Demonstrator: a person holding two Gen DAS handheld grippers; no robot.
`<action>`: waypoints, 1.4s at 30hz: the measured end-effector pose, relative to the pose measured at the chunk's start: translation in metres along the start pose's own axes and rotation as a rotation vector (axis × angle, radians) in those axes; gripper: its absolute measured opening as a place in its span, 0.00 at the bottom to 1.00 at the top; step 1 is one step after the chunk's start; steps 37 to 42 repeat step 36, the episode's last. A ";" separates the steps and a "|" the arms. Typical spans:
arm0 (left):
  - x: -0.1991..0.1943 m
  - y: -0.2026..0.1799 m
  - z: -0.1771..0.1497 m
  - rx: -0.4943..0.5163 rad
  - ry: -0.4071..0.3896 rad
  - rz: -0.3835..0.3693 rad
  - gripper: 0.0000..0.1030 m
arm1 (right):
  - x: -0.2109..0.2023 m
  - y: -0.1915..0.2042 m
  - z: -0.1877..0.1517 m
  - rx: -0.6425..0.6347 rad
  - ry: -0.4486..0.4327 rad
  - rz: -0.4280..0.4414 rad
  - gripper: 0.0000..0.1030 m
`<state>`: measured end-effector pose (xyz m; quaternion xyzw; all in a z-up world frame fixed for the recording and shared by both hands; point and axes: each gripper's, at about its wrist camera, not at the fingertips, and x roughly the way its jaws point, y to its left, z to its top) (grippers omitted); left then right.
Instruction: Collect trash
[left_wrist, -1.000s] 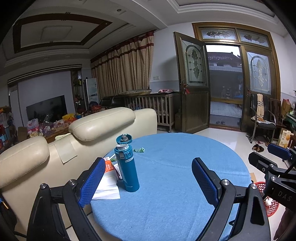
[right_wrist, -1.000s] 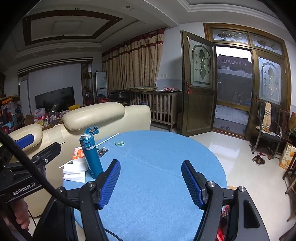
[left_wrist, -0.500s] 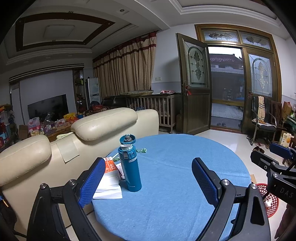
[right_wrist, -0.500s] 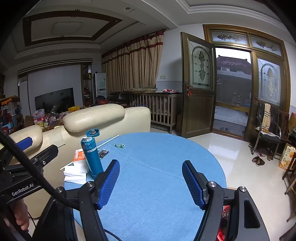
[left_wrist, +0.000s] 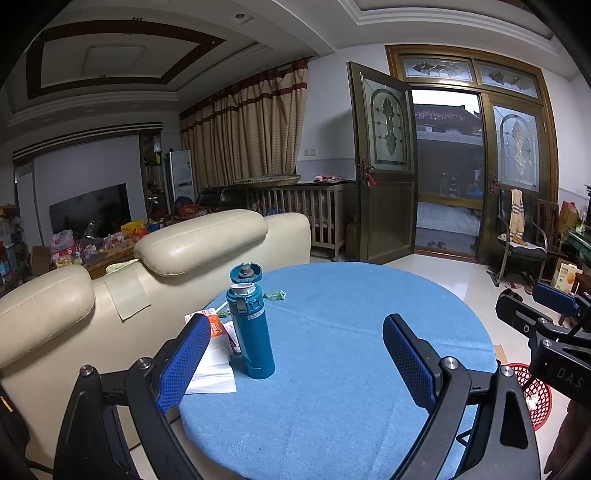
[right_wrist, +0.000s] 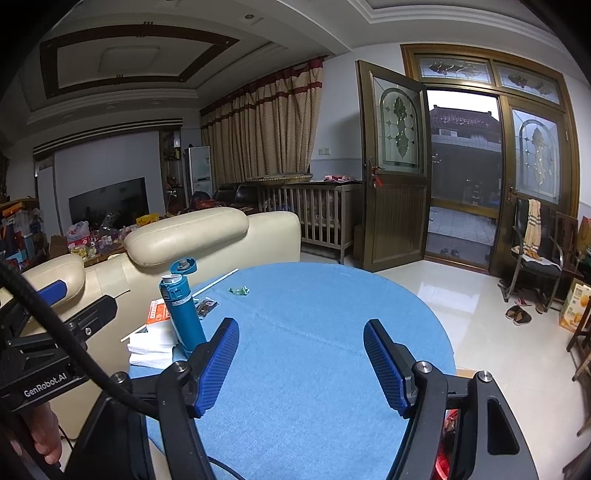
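Left wrist: round blue table (left_wrist: 332, 369), cream sofa (left_wrist: 207, 240) beside; both hand-held grippers released.

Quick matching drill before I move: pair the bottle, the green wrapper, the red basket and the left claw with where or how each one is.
Things:
1. teal bottle
2. green wrapper
3. red basket
4. left claw

States:
A. on the floor beside the table
B. open, holding nothing
C. upright, flip lid open
D. lying on the blue tablecloth behind the bottle

Pairs: 1-C, 2-D, 3-A, 4-B
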<state>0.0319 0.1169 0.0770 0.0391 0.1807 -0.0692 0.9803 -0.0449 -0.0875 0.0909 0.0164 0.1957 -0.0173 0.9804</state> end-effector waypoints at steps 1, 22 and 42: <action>0.000 -0.001 0.000 0.001 0.003 -0.002 0.92 | 0.000 0.000 0.000 0.003 0.000 0.000 0.71; 0.033 -0.025 -0.001 0.039 0.057 -0.053 0.92 | 0.018 -0.034 -0.002 0.073 -0.009 -0.042 0.74; 0.093 -0.051 -0.006 0.080 0.177 -0.137 0.92 | 0.074 -0.062 -0.015 0.110 0.059 -0.089 0.75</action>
